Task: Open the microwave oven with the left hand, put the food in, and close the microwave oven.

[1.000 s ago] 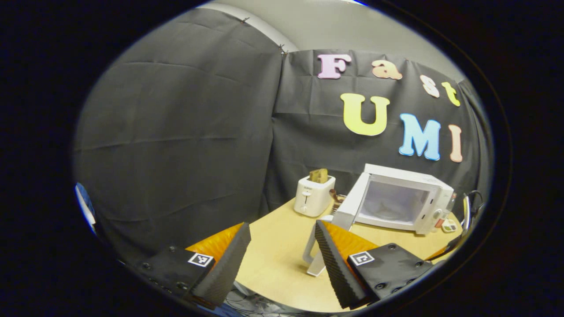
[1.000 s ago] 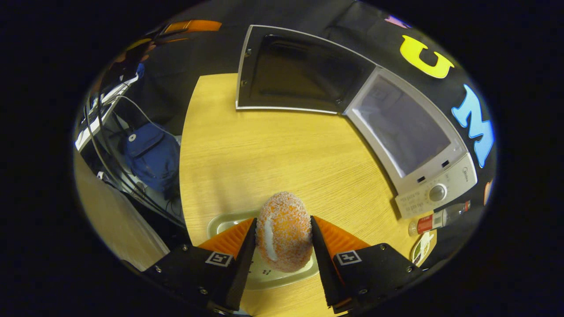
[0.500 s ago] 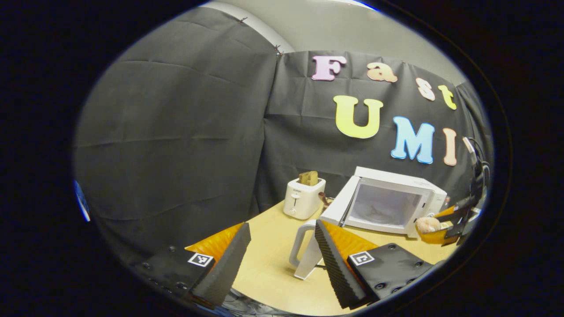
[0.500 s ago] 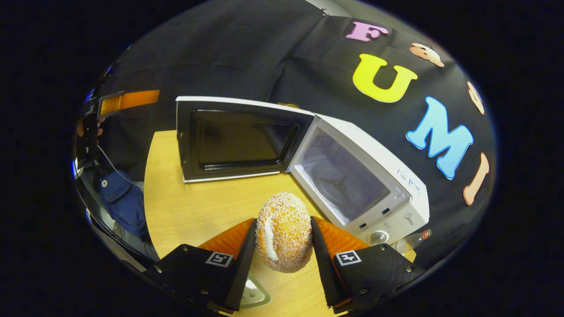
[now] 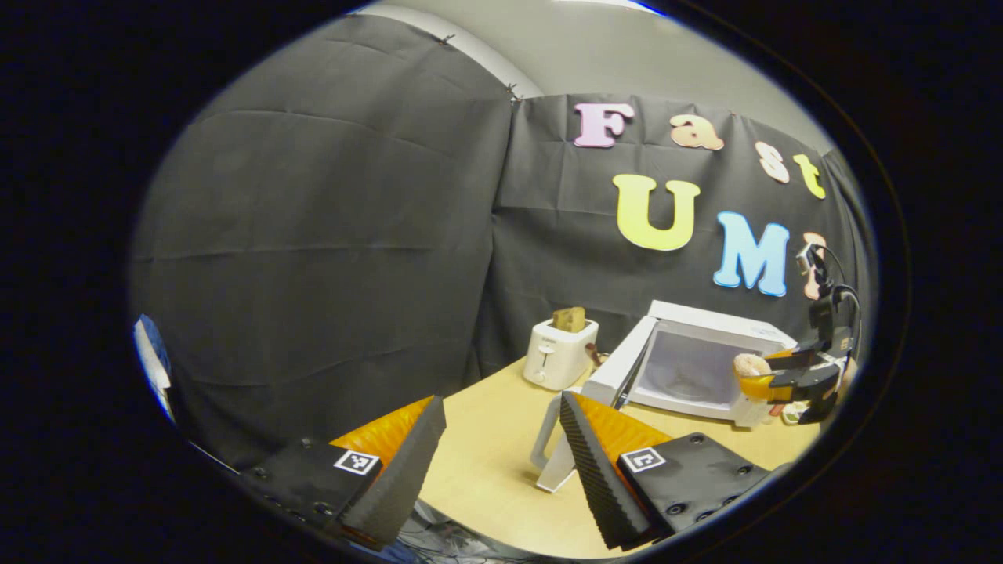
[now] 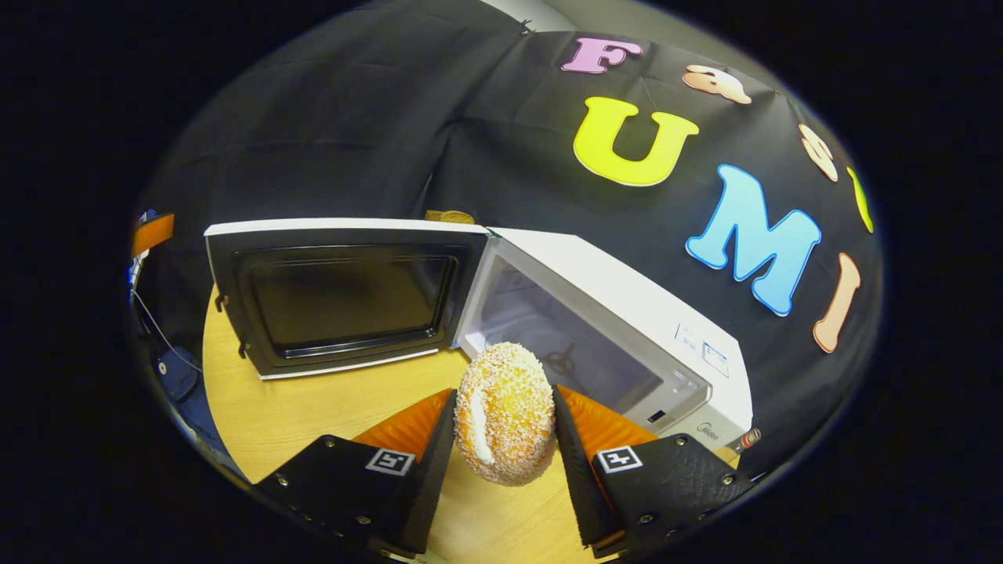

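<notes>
Since the door [image 6: 337, 301] stands wide, we hold the food [image 6: 505, 413] clamped in the right tool [image 6: 501, 439] facing the oven [image 6: 603, 329], left tool [image 5: 501, 462] gaping empty.

Wall: black cloth wall [image 5: 329, 235] hangs in soft folds all around the booth, held up by small clips at the top.
Upper wall: a plain pale grey wall [image 5: 627, 55] shows above the cloth.
Table: a light yellow wooden table [image 6: 313, 403] with a round edge stands right by the cloth.
Floor side: a dark blue bag [image 6: 179, 374] and thin cables lie down past the table edge.
Light: soft and dim.
</notes>
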The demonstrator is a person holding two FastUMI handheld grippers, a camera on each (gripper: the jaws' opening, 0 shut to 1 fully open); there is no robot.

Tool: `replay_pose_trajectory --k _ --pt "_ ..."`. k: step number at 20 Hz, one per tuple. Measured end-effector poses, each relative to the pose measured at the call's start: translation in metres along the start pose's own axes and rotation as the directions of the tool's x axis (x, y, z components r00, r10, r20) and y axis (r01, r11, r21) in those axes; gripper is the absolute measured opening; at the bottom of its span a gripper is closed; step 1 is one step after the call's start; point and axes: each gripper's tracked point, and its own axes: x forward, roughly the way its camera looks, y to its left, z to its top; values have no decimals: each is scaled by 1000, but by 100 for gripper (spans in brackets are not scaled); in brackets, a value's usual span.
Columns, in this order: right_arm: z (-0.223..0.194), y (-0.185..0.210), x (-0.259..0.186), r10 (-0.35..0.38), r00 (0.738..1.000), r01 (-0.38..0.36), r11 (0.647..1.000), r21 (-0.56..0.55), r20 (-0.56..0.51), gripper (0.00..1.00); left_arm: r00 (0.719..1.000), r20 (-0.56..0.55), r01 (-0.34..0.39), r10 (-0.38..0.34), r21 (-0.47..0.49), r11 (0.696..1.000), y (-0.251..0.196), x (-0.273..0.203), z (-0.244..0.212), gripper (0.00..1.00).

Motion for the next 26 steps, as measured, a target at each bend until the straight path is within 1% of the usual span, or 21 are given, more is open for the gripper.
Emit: replay_pose_trajectory --k 3,6,9,14,17,20,21,22,24,25,26 --pt "4 -13 28 -24 999 24 1000 -19 23 70 999 -6 -37 37 6 999 3 0 0 96" --pt "-2 -18 60 -37 999 38 999 -21 17 70 997 -13 -76 76 3 997 7 -1 1 96" --pt "-11 -26 92 -57 998 57 995 -81 4 70 993 -23 -113 113 3 994 11 -4 0 96" --pt "-28 -33 138 -85 996 82 989 -124 -16 70 980 -62 -190 190 7 982 25 -36 -19 96" --pt "-29 -44 160 -120 993 119 983 -142 -1 70 969 -92 -230 230 12 973 34 -45 -29 96" --pt "-28 -58 178 -154 988 154 975 -163 9 70 961 -98 -258 258 13 966 34 -47 -33 96" --pt "-29 -59 182 -155 988 154 973 -170 6 70 959 -97 -265 265 15 964 34 -49 -32 94" --pt "-30 -61 187 -159 987 157 971 -178 5 70 959 -94 -267 268 18 963 34 -51 -30 96" --pt "-33 -63 194 -168 986 164 968 -188 -3 70 958 -88 -272 274 28 962 33 -50 -30 95" --pt "-34 -64 196 -171 985 167 969 -184 -5 72 958 -85 -274 275 32 961 32 -51 -29 94" --pt "-35 -63 197 -172 985 168 970 -177 -10 73 958 -84 -273 275 35 961 31 -51 -29 96"
